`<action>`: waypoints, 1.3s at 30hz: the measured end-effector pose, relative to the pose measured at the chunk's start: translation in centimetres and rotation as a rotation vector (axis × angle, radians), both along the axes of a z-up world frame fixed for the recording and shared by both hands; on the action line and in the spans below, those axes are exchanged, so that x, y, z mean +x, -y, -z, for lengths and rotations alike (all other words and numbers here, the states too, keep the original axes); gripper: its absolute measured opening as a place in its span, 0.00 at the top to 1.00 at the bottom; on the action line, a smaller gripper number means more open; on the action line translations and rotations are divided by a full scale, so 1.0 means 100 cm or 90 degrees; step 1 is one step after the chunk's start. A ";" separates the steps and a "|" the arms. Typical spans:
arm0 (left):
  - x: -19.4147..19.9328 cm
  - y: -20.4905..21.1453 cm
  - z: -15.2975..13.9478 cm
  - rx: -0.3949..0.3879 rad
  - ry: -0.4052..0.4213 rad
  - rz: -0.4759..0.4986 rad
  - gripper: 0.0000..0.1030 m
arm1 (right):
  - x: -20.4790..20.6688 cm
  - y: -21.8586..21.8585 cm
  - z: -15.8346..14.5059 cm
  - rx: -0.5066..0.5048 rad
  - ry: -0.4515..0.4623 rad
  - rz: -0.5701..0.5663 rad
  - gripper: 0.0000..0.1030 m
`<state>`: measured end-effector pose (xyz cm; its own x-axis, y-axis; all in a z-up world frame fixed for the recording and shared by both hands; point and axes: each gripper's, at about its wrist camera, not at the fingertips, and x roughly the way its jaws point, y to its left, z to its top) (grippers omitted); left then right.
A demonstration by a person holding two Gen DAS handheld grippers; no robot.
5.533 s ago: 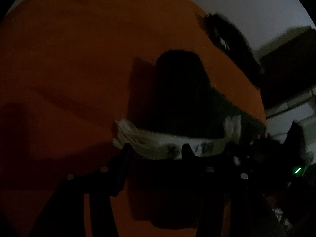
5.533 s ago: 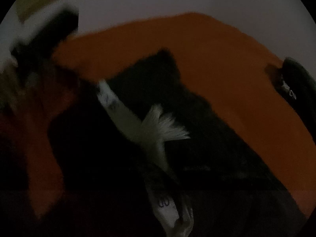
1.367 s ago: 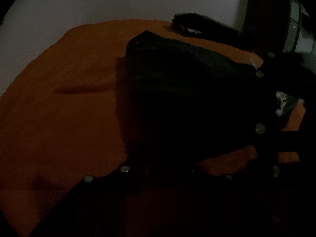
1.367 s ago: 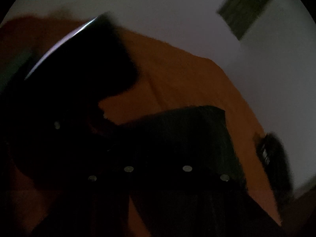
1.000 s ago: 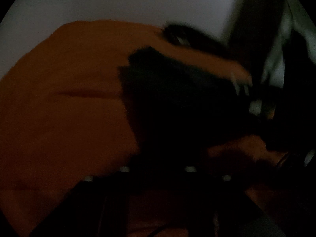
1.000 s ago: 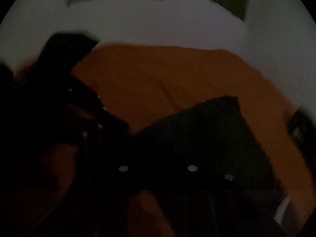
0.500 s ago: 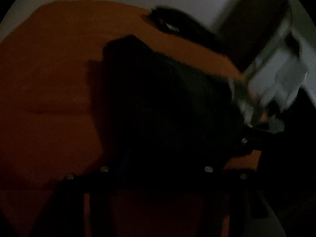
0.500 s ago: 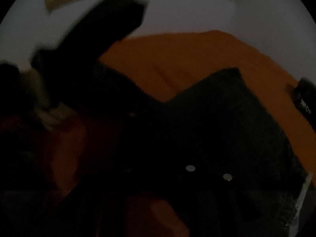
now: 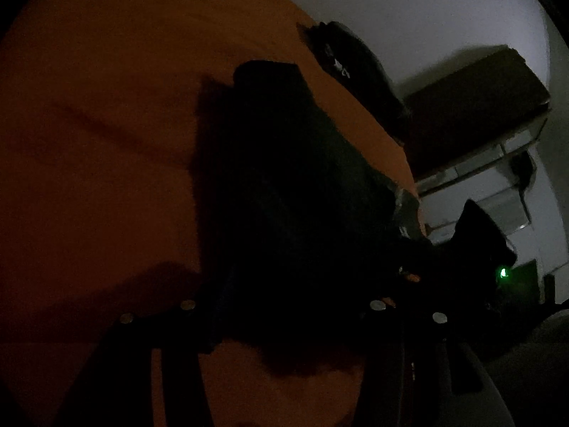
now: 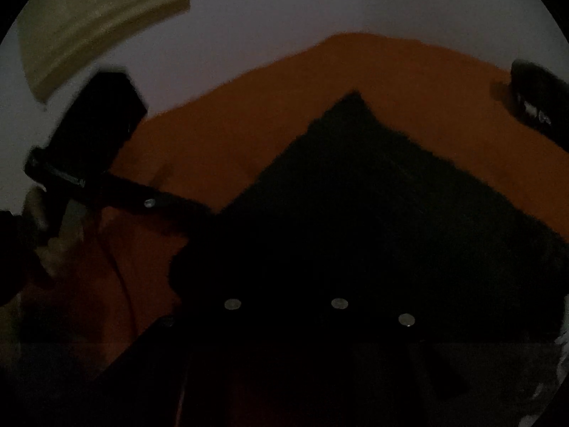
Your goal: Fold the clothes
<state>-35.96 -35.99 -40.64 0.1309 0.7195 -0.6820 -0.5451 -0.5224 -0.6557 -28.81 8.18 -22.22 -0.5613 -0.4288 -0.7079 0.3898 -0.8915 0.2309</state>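
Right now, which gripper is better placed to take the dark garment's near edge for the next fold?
Probably the right. The right gripper sits over the dark garment and its jaws have just been closing; darkness hides whether cloth is between them. The left gripper stands open at its side.

The orange bed [image 9: 106, 142] is bare left of the dark cloth [image 9: 284, 195]. A dark bundle [image 9: 355, 67] sits behind the cloth.

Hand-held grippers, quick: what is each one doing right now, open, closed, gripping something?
Left hand-held gripper: too dark to tell; the black garment lies across its fingers.
Right hand-held gripper: jaws just been closing, the garment between them; a grip cannot be told.
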 end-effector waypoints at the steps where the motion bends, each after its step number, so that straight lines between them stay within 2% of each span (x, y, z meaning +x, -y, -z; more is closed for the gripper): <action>1: 0.008 -0.001 0.003 -0.027 -0.007 0.014 0.45 | 0.000 -0.001 0.000 0.001 0.009 -0.008 0.84; 2: 0.016 -0.002 0.006 -0.052 -0.013 0.027 0.44 | -0.001 -0.002 0.002 0.003 0.018 -0.014 0.84; 4: 0.022 -0.005 0.014 -0.061 0.010 0.036 0.44 | -0.003 -0.003 0.011 0.015 0.041 -0.014 0.84; 7: 0.022 -0.002 0.018 -0.063 0.021 0.005 0.42 | -0.005 -0.007 0.011 -0.004 0.060 -0.006 0.84; 8: 0.021 -0.001 0.019 -0.065 0.024 -0.005 0.57 | -0.009 -0.007 0.012 -0.001 0.061 -0.008 0.84; 9: 0.023 0.001 0.018 -0.071 0.017 -0.012 0.66 | -0.014 -0.007 0.013 0.003 0.060 -0.009 0.84; 12: 0.038 0.001 0.001 -0.098 -0.029 -0.009 0.72 | -0.021 -0.010 0.012 0.018 0.055 -0.005 0.84; 13: 0.040 0.000 -0.006 -0.110 -0.034 -0.003 0.71 | -0.016 -0.013 0.008 0.019 0.056 0.001 0.84; 16: 0.039 0.001 -0.019 -0.156 -0.028 -0.008 0.57 | -0.012 -0.013 0.002 0.032 0.057 0.003 0.84; 17: 0.036 0.002 -0.022 -0.161 -0.044 -0.011 0.47 | -0.013 -0.012 -0.001 0.040 0.058 -0.010 0.84; 18: 0.034 0.002 -0.026 -0.166 -0.060 -0.014 0.40 | -0.019 -0.006 -0.003 0.050 0.062 -0.036 0.84; 20: 0.033 -0.001 -0.027 -0.169 -0.077 -0.004 0.39 | -0.033 0.010 -0.010 0.082 0.075 -0.108 0.84; 21: 0.035 -0.005 -0.025 -0.168 -0.080 0.006 0.47 | -0.043 0.022 -0.016 0.107 0.080 -0.155 0.84; 22: 0.037 -0.008 -0.024 -0.169 -0.084 0.017 0.69 | -0.055 0.034 -0.021 0.130 0.093 -0.199 0.83; 23: 0.043 -0.008 -0.022 -0.182 -0.105 0.020 0.75 | -0.070 0.044 -0.027 0.150 0.118 -0.236 0.69; 24: 0.049 -0.008 -0.020 -0.194 -0.125 0.021 0.79 | -0.086 0.054 -0.032 0.169 0.143 -0.274 0.47; 25: 0.050 -0.002 -0.021 -0.180 -0.121 0.002 0.79 | -0.102 0.063 -0.036 0.184 0.173 -0.295 0.39; 26: 0.051 0.001 -0.021 -0.172 -0.119 -0.002 0.79 | -0.121 0.070 -0.037 0.189 0.213 -0.284 0.33; 29: 0.052 0.022 -0.024 -0.131 -0.107 -0.034 0.70 | -0.176 0.087 -0.020 0.206 0.349 -0.176 0.33; 31: 0.049 0.036 -0.018 -0.120 -0.079 -0.063 0.61 | -0.199 0.093 -0.006 0.179 0.433 -0.105 0.33; 34: 0.058 0.026 -0.013 -0.150 -0.113 -0.031 0.62 | -0.218 0.099 0.009 0.115 0.529 -0.003 0.33; 35: 0.065 0.024 -0.014 -0.166 -0.141 -0.026 0.66 | -0.221 0.100 0.013 0.100 0.551 0.038 0.33; 37: 0.075 0.022 -0.016 -0.178 -0.164 -0.029 0.70 | -0.223 0.103 0.019 0.107 0.568 0.110 0.33; 38: 0.073 0.026 -0.019 -0.178 -0.158 -0.039 0.72 | -0.222 0.108 0.021 0.129 0.556 0.121 0.37; 39: 0.071 0.029 -0.021 -0.178 -0.153 -0.049 0.74 | -0.220 0.113 0.022 0.169 0.531 0.127 0.66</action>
<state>-28.87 -38.87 -38.52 -0.1039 0.5030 -0.8580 -0.6179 -0.7086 -0.3406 -50.81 -3.16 -24.40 0.1328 -0.1429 -0.9808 0.0191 -0.9890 0.1467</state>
